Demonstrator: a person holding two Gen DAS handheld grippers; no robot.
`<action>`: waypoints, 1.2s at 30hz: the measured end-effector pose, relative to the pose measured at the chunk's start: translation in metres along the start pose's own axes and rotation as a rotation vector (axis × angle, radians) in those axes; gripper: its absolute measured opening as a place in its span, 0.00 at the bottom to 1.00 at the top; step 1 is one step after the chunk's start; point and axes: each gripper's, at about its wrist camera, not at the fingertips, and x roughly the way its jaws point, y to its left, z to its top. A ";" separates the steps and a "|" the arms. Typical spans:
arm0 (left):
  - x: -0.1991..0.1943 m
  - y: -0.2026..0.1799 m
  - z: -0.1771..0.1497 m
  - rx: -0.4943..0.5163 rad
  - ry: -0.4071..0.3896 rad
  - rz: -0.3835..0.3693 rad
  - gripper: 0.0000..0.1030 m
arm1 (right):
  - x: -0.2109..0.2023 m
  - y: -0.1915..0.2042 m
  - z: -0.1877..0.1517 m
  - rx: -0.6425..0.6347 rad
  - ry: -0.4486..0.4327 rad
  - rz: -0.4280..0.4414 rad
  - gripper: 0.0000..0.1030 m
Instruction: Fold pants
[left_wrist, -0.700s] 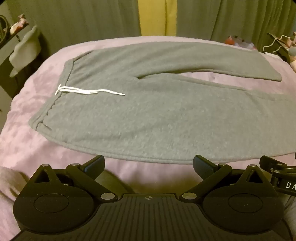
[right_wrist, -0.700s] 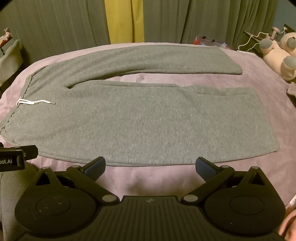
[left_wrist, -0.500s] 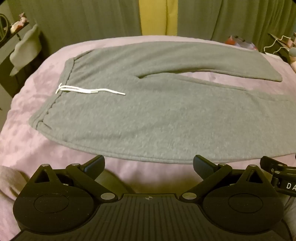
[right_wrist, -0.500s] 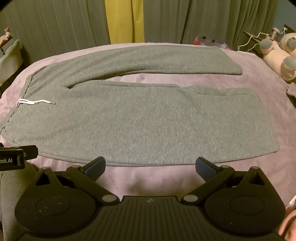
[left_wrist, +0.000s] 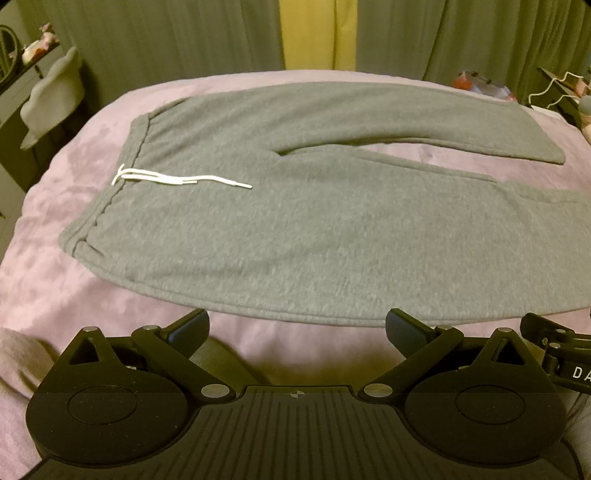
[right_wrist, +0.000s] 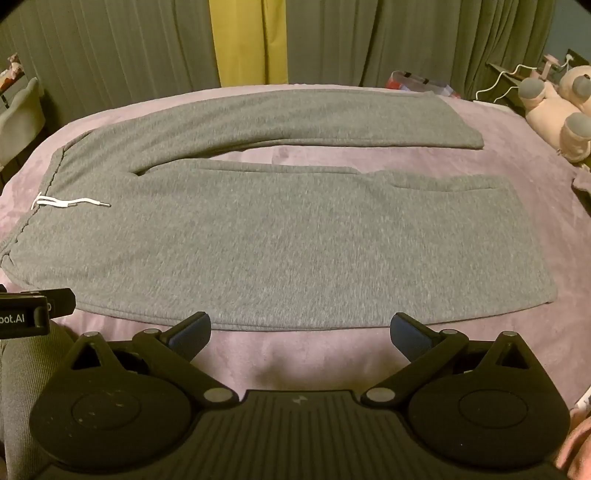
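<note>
I am holding my left gripper (left_wrist: 297, 326) and right gripper (right_wrist: 301, 330) spread wide (nothing between them), hovering before the flat pants (right_wrist: 277, 240), readying a fold.

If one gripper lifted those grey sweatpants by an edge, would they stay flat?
Probably not: the grey sweatpants lie limp and flat on the purple blanket, so they would likely droop. The thick knit looks unlikely to slip.

Heather-grey pants (right_wrist: 280, 236) with a white drawstring (left_wrist: 177, 179) are laid on a mauve, faintly mottled bed cover (right_wrist: 480, 343). Olive-green curtains (right_wrist: 110, 48) are parted by a yellow strip (right_wrist: 247, 40). The black tools (left_wrist: 297, 328) (right_wrist: 301, 330) seem tipped with dark blue pads (right_wrist: 408, 334).
</note>
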 end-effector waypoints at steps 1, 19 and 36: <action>0.000 0.000 0.000 0.001 0.000 -0.001 1.00 | 0.000 0.000 0.000 0.000 0.000 0.000 1.00; 0.002 -0.002 0.000 0.002 0.000 -0.004 1.00 | 0.000 0.001 0.000 -0.001 0.000 -0.004 1.00; 0.002 -0.004 0.001 0.006 0.006 -0.003 1.00 | -0.001 0.002 0.002 0.001 0.003 -0.008 1.00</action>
